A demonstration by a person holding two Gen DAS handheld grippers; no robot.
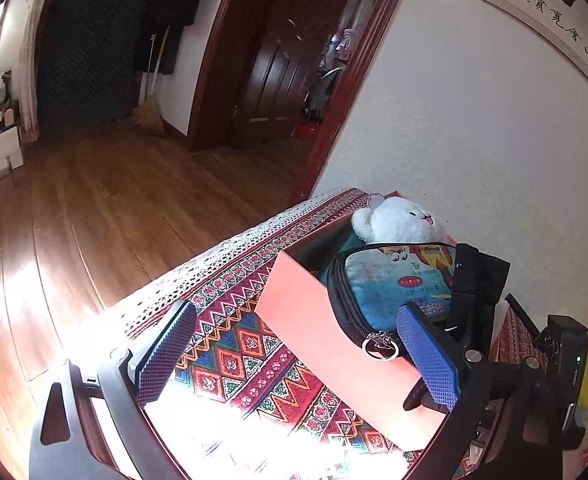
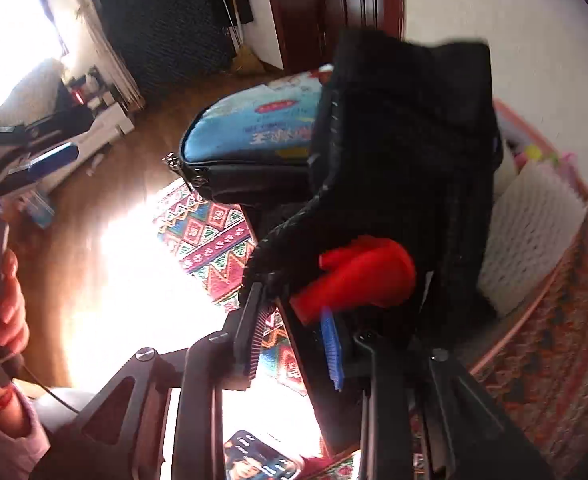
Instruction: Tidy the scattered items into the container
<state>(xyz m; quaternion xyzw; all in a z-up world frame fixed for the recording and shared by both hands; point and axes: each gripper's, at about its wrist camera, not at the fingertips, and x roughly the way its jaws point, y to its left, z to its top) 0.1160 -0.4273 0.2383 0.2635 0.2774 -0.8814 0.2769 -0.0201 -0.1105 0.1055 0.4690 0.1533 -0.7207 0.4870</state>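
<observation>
A black fabric item (image 2: 409,152), apparently a strap or folded pouch with a red plastic piece (image 2: 357,276) at its lower end, is held by the right gripper (image 2: 294,344) at the centre of the right wrist view, its fingers closed on the fabric's lower edge. It is carried over the pink box (image 1: 313,320) at the lower right of the left wrist view, where a blue zip pouch (image 1: 389,284) leans out over the rim and a white plush toy (image 1: 397,220) sits at the far end. The left gripper (image 1: 294,356) is held low in the frame with its fingers spread wide and nothing between them, one blue pad (image 1: 166,354) over the patterned cloth (image 1: 250,344) on the desk, the other just before the box wall.

The black item is judged soft and light: it is likely to droop and fold, and its stitched edge or the rigid red piece looks the surest place to be taken. The pouch is padded and yielding, and is best taken by its zippered spine. A phone (image 2: 260,460) is seen lying at the bottom of the right wrist view; it is judged hard, slick and breakable, to be gripped across its long edges.
</observation>
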